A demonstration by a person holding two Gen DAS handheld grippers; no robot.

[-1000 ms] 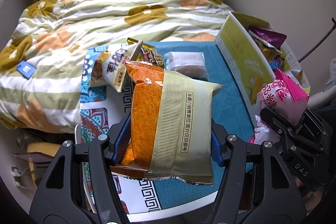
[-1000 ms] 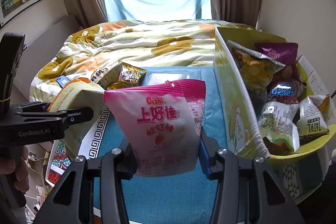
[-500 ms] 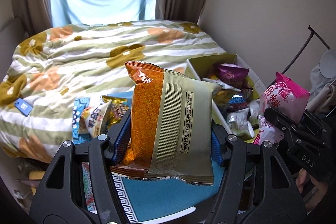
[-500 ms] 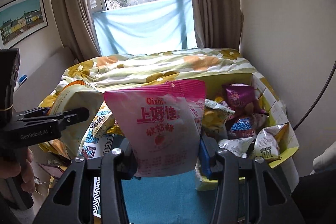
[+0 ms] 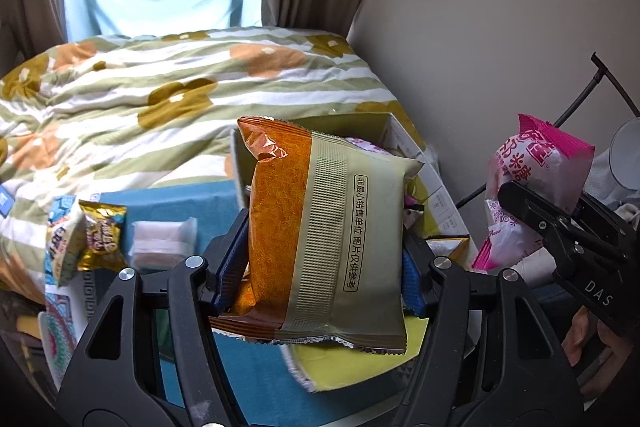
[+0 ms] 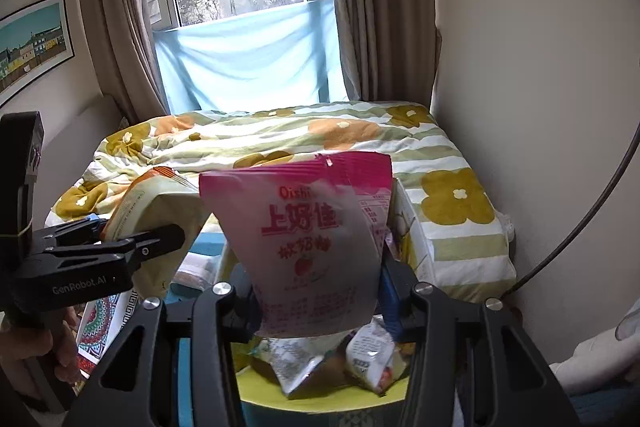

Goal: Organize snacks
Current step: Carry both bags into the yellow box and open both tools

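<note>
The left gripper [image 5: 320, 255] is clamped on the orange bag [image 5: 324, 239], held upright. The right gripper [image 6: 316, 291] is clamped on the pink bag [image 6: 312, 239], just beside it.

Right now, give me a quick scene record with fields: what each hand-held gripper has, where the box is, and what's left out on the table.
left hand-held gripper: shut on orange and gold snack bag
right hand-held gripper: shut on pink Oishi snack bag
yellow-green box: below both held bags, already holds several packets
left out on blue tablecloth: gold snack packet, clear-wrapped pack
</note>
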